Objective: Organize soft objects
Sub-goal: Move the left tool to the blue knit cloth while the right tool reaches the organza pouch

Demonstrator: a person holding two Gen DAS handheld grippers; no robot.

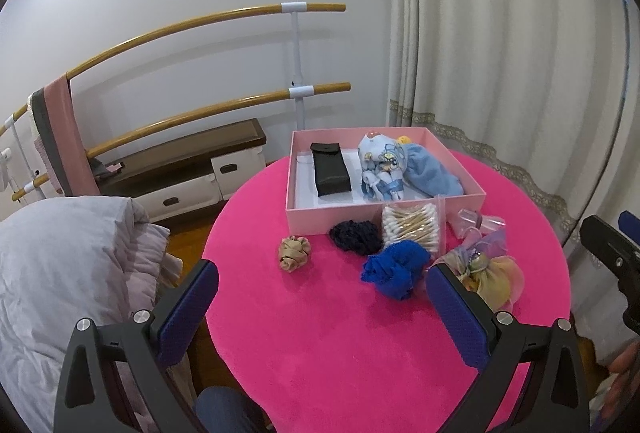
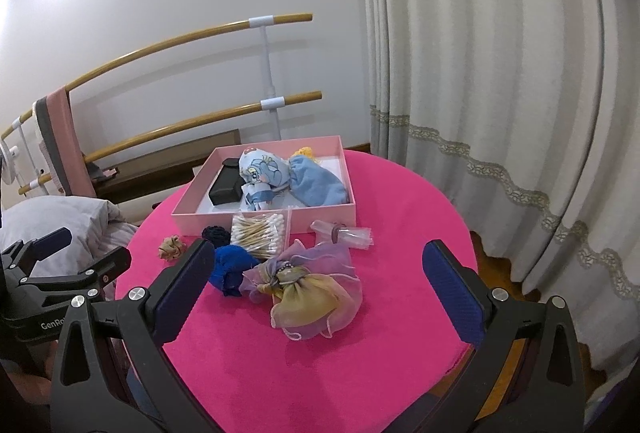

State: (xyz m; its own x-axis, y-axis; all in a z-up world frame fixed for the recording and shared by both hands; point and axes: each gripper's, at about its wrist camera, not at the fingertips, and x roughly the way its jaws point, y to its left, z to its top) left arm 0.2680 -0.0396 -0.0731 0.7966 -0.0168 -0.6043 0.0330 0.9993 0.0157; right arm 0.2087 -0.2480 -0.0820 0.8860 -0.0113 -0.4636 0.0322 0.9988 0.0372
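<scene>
So both my grippers, left gripper [image 1: 322, 297] and right gripper [image 2: 318, 275], hover wide apart over the pink table [image 1: 320, 333], holding nothing. Blue mesh scrunchie [image 1: 394, 269] lies just before the pink box [image 1: 384, 209], its long axis running left-right, touching the cotton swabs [image 1: 410, 225].

Black angular frames with silver screws carry the blue textured fingers [image 1: 188, 309] [image 2: 454, 289]; white "GenRo" lettering is seen at lower left.

A home bedroom is showing here: a rumpled duvet [image 1: 60, 257] is lying beside long curtains [image 1: 500, 53], and a low drawer cabinet [image 1: 192, 173] is standing below wall-side wooden rails [image 1: 180, 29].
</scene>
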